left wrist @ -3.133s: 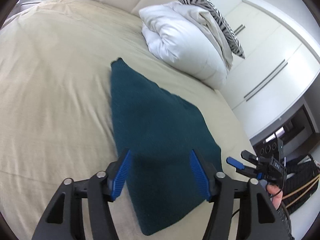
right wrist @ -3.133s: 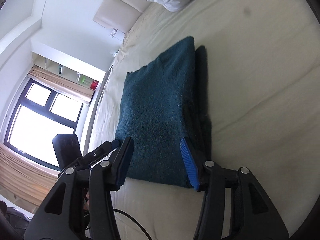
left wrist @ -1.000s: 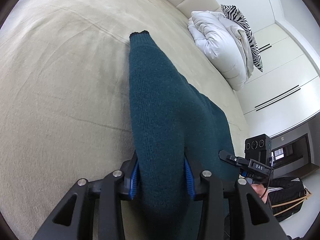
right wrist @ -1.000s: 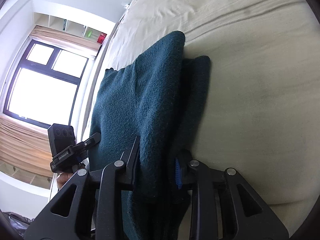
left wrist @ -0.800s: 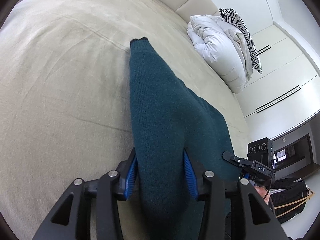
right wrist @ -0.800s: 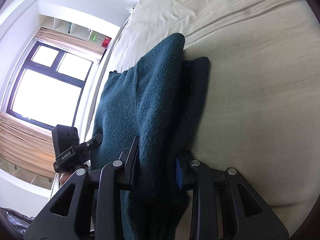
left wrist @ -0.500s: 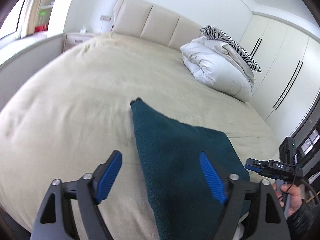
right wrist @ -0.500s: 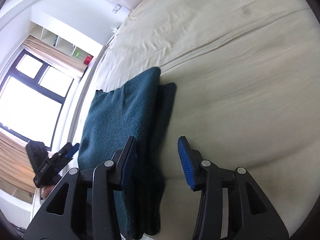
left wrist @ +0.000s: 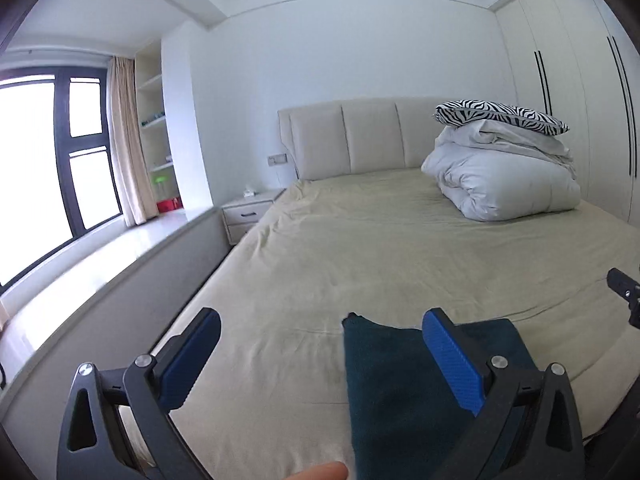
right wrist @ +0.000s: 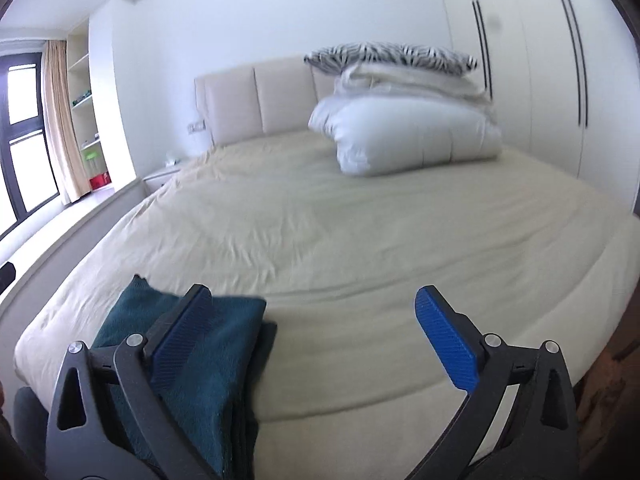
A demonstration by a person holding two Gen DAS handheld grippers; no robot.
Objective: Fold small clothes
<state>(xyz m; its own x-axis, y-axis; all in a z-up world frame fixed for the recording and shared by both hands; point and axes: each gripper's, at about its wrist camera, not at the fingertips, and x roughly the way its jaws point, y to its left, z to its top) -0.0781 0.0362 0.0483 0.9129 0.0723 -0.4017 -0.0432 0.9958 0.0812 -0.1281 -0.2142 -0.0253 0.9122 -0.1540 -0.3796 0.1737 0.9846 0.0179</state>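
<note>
A dark teal knit garment (left wrist: 392,376) lies folded in a stack at the near edge of the beige bed (left wrist: 380,248). It also shows in the right wrist view (right wrist: 212,364), layers visible at its right side. My left gripper (left wrist: 320,360) is open and empty, raised above the bed's near edge, its right finger over the garment. My right gripper (right wrist: 316,340) is open and empty, raised, its left finger in front of the garment.
A folded white duvet (left wrist: 504,176) with a zebra-print pillow (left wrist: 500,114) on top sits at the bed's far right by the padded headboard (left wrist: 352,136). A nightstand (left wrist: 248,212) and a window ledge (left wrist: 88,256) lie left. Wardrobe doors (right wrist: 560,64) stand right.
Both grippers were shut on the garment a second ago. They have let go, opened wide and pulled back and up from the bed. The garment now lies folded at the near edge.
</note>
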